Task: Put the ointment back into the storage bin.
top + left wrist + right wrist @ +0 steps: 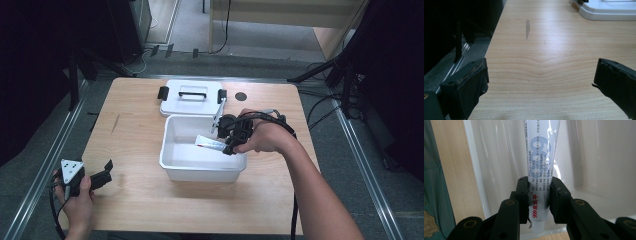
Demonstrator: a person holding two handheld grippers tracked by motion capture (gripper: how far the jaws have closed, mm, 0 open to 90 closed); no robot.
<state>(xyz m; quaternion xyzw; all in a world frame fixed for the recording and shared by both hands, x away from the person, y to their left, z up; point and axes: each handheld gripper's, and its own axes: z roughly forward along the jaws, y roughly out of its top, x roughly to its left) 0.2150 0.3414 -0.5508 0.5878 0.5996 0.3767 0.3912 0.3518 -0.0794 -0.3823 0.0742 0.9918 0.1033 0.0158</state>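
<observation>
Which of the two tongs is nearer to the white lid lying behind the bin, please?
Right. The right tongs hold a tube over the white bin, just in front of the lid. The left tongs rest at the table's near left corner.

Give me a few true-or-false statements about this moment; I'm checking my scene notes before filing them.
1. The right tongs grip a white tube. True.
2. The tube is held over the white bin. True.
3. The left tongs are shut on the lid. False: they are open with nothing between them, above bare table.
4. The lid covers the bin. False: it lies on the table behind the bin.
5. The lid has a handle on top. True.
</observation>
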